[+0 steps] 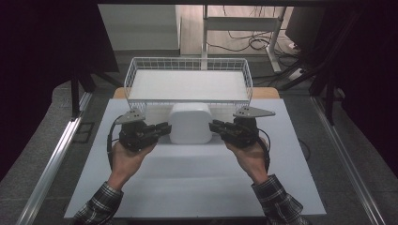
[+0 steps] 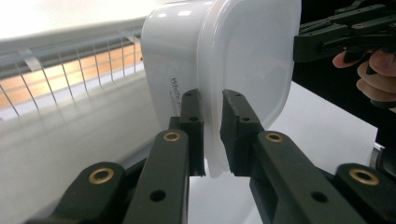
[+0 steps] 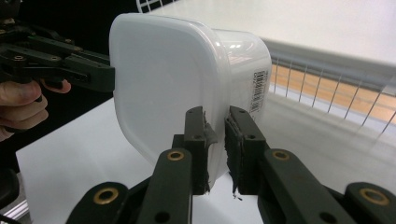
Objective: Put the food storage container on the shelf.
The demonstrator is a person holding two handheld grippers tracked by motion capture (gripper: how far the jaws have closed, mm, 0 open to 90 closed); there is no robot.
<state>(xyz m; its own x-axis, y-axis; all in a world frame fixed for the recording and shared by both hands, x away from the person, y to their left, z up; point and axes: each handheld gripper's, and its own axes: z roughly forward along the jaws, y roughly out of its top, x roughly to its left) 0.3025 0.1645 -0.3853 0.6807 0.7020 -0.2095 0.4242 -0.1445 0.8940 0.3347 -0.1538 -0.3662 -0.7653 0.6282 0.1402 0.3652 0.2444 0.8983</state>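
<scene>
We pinch the white box (image 1: 189, 123) by its rim, our left gripper (image 1: 161, 129) on one side and our right gripper (image 1: 216, 126) on the other. It sits right in front of the basket (image 1: 187, 101).

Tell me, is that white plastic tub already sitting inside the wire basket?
No. In the high view the white plastic tub is in front of the wire basket, pinched at its rim between the left claw and the right claw.

Plaid sleeves; blk grippers (image 1: 163, 129) (brass rivets), grey 3-corner plates, blk cables.
</scene>
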